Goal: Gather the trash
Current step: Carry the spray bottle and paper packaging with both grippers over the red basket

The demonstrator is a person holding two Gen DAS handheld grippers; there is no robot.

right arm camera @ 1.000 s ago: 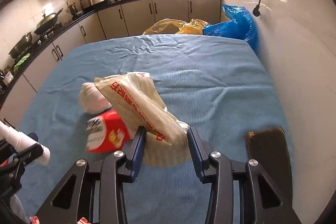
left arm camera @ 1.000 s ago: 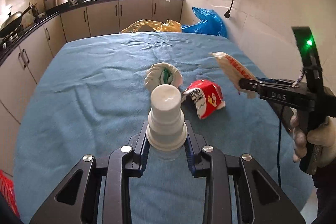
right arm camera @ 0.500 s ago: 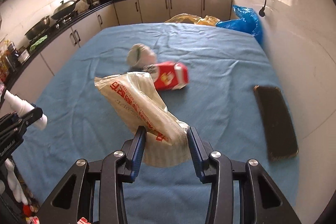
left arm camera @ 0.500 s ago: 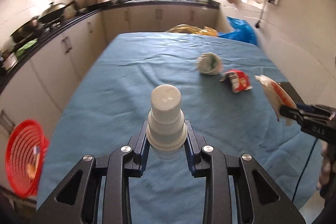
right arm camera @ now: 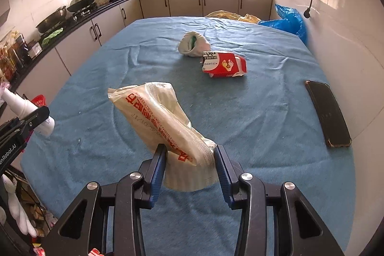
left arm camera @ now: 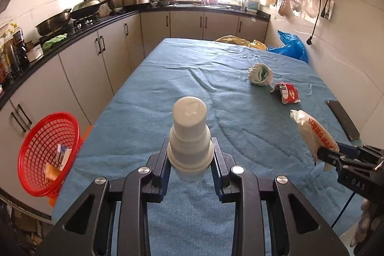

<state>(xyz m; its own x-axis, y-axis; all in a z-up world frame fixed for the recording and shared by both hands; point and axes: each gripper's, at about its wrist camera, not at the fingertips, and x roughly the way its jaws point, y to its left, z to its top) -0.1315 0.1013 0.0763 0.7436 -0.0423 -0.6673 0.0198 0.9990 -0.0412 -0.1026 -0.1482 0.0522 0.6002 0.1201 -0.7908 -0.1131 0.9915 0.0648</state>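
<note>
Our left gripper (left arm camera: 190, 168) black with blue pads, silver screws behind them, our right gripper (right arm camera: 189, 170) alike, white lettering along its side

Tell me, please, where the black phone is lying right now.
The black phone lies flat on the blue tablecloth at its right edge by the wall, right of the red packet.

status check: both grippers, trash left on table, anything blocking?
Left gripper shut on white bottle. Right gripper shut on white wrapper. Red carton and wadded paper on table. Phone beside wall; red basket unobstructed.
</note>
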